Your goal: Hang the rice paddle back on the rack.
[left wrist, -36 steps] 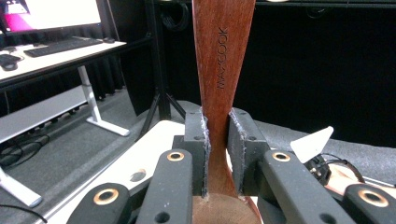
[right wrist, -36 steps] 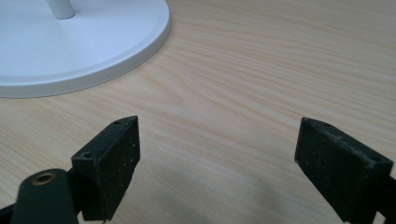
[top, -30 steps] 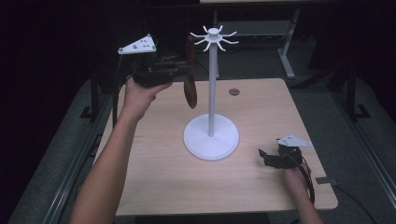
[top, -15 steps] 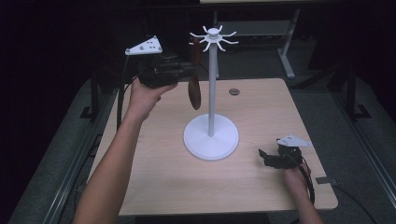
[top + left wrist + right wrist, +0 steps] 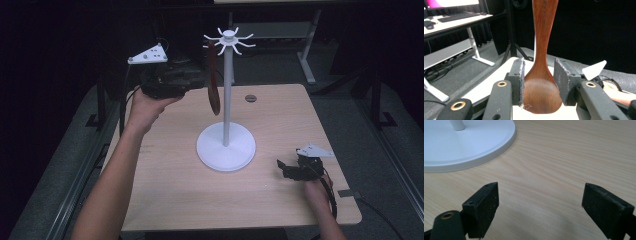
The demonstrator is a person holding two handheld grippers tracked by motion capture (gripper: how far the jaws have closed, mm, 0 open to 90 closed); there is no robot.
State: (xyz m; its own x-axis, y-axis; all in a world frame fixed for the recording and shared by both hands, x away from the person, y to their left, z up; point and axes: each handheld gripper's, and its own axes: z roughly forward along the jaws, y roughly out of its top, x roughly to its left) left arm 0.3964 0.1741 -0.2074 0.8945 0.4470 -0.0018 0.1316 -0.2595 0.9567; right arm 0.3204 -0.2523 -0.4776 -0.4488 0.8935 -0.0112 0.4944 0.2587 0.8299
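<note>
Left gripper [image 5: 539, 75] loosened beside the white stand [image 5: 226, 150], jaws just opened partway, pads flanking the bowl of the wooden spoon [image 5: 541, 82] with a clear gap on one side and near contact on the other; no squeeze. Spoon hanging by its handle from a hook at the stand's crown, bowl down, left of the pole: likely hung so the hook bears the weight and the jaws can let go. Right gripper [image 5: 540, 202] spread wide and empty, resting low on the table [image 5: 165, 200] right of the stand's base, apparently parked clear.
</note>
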